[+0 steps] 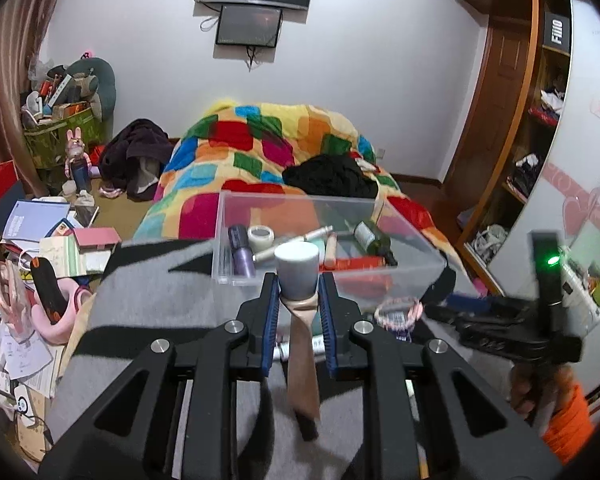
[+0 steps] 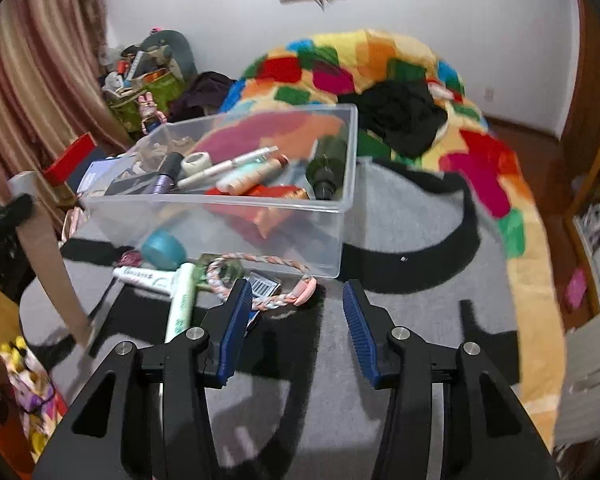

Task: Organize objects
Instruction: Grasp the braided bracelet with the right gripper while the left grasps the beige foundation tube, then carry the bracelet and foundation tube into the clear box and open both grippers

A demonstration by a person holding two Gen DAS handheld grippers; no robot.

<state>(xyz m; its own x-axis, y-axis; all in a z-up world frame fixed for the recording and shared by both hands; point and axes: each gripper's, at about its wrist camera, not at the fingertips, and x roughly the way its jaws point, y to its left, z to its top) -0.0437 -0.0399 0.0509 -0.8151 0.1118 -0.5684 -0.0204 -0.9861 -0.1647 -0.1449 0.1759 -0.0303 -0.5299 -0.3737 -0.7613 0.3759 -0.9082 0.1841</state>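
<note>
My left gripper point(image 1: 299, 286) is shut on a beige tube with a white cap point(image 1: 297, 272), held cap-forward just before the clear plastic box point(image 1: 416, 268); the tube also shows at the left of the right wrist view point(image 2: 44, 240). The box point(image 2: 220, 216) holds a purple bottle point(image 2: 165, 180), a tape roll point(image 2: 195, 161), pens, tubes and a dark green bottle point(image 2: 327, 164). My right gripper point(image 2: 294, 300) is open and empty above the grey blanket, near a pink braided loop point(image 2: 276, 280), a white-green tube point(image 2: 182, 300) and a teal cap point(image 2: 163, 249).
The box sits on a grey and black blanket point(image 2: 400, 240) on a bed with a colourful patchwork quilt point(image 1: 260, 148) and black clothing point(image 1: 332, 176). Cluttered books and bags point(image 1: 52, 232) lie left; a wooden wardrobe point(image 1: 512, 120) stands right.
</note>
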